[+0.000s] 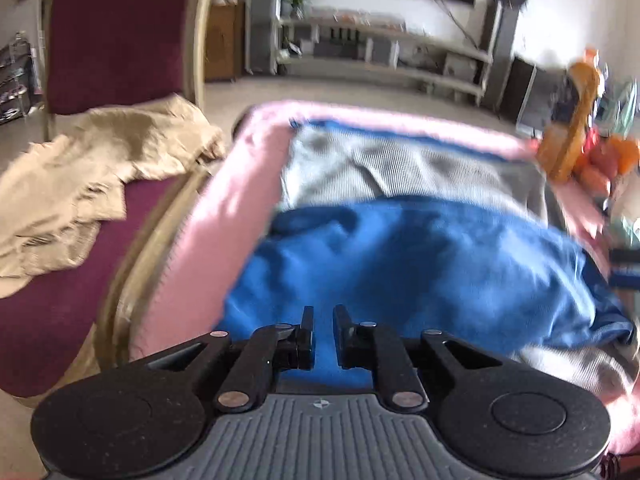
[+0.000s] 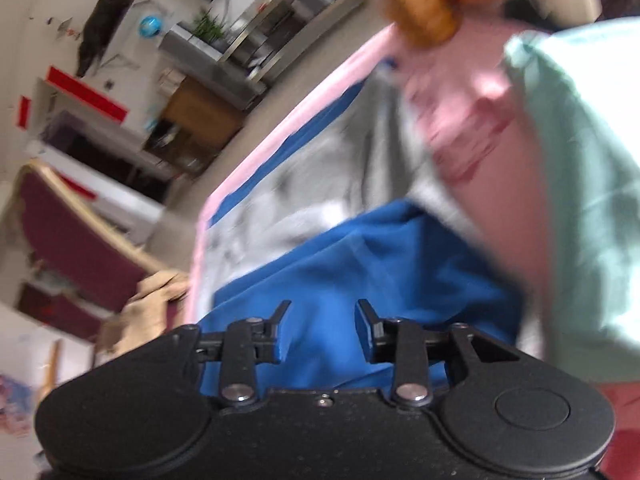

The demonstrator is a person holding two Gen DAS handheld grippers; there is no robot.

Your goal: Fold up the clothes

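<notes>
**Mia:** Left wrist view shows the blue garment (image 1: 400,264) lying on the pink cover (image 1: 208,224) of the table. It has a grey ribbed lining (image 1: 400,168) showing at 12 o'clock from the blue part.

**Ben:** Is the left hand-held gripper (image 1: 323,338) holding it?

**Mia:** No. Its jaws stand a little apart over the near blue edge, and nothing is pinched between them.

**Ben:** And the right hand-held gripper (image 2: 323,330)?

**Mia:** Its jaws are wider apart, with blue cloth under them, not squeezed. The picture is blurry, though.

**Ben:** How will the blue thing feel?

**Mia:** Soft and floppy, I think, and light. It will sag and bunch up. The blue side looks smooth, so it may slide a bit.

**Ben:** Where should we grab it?

**Mia:** At the near edge, one corner for each gripper, pinching both layers together.

**Ben:** What else is around?

**Mia:** A beige cloth (image 1: 92,184) on the red chair (image 1: 116,36) at 9 o'clock, and a mint cloth (image 2: 584,200) at 3 o'clock in the right wrist view.
</notes>
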